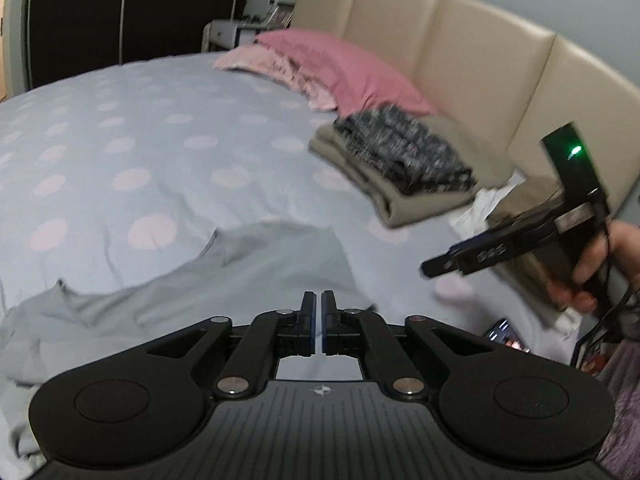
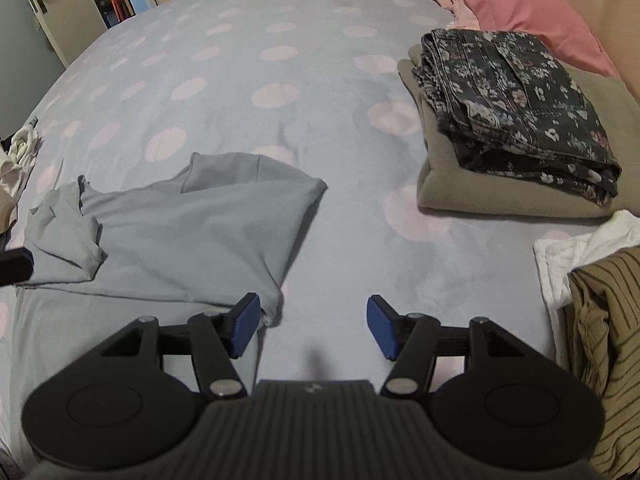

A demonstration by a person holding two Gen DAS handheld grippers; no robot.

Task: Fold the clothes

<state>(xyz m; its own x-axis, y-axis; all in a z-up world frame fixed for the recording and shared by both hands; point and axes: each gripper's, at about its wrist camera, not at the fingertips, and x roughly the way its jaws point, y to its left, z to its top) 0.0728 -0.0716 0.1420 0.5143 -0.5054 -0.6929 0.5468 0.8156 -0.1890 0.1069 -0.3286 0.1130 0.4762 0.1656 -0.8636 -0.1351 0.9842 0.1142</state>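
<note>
- The grey shirt point(image 2: 176, 236) lies crumpled on the bed point(image 2: 248, 92), at about 9 to 10 o'clock from the right tool point(image 2: 312, 322); one corner of it reaches forward to 12 o'clock, and its near hem runs just beside the tool's left finger.
- The right tool stands wide open, its blue pads point(image 2: 382, 326) well apart with bare bedcover between them — nothing is gripped.
- The left tool point(image 1: 318, 320) has its fingers drawn almost together, only a thin slit between them; in the left wrist view the shirt point(image 1: 224, 280) lies just beyond the tips, and I cannot tell whether any cloth is pinched there.
- In the left wrist view the right tool point(image 1: 436, 268) hangs at 3 o'clock, held in a hand point(image 1: 592, 272) above the bedcover.
- A folded pile sits at 1 to 2 o'clock in the right wrist view: dark floral jeans point(image 2: 516, 108) on top of a folded olive garment point(image 2: 500, 196), its near edge square and apart from the shirt.
- A striped brown garment point(image 2: 604, 344) on white cloth point(image 2: 560, 256) crowds the bed's edge at 3 o'clock.
- Pink pillows point(image 2: 516, 4) line the beige headboard point(image 1: 480, 40) at 1 o'clock.
- Open spotted bedcover stretches from 10 to 12 o'clock — the widest free room — and a clear strip runs between the shirt and the folded pile.
</note>
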